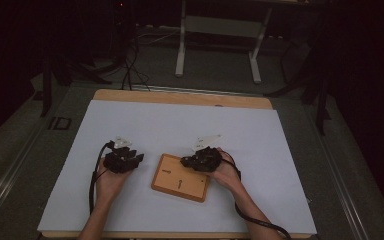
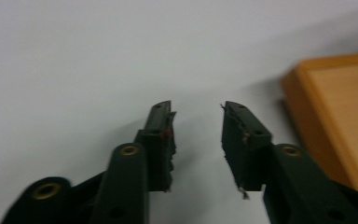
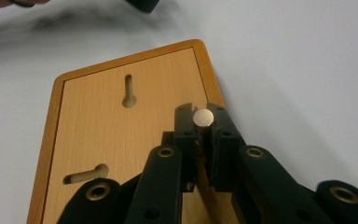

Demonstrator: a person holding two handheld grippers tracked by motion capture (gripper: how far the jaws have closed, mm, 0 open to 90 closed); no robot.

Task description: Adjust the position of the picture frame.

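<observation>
The right gripper [image 3: 203, 114] is clenched on a small metal pin [image 3: 203, 117] above the wooden board [image 3: 98, 135], near its keyhole slots [image 3: 129, 91]. The left gripper [image 2: 196, 116] waits released beside the board. A tilted pin could jam or slip out.

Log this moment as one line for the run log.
left gripper: open, nothing between fingers, over white mat | right gripper: shut on small metal peg, above wooden board | board slots: unfilled
</observation>
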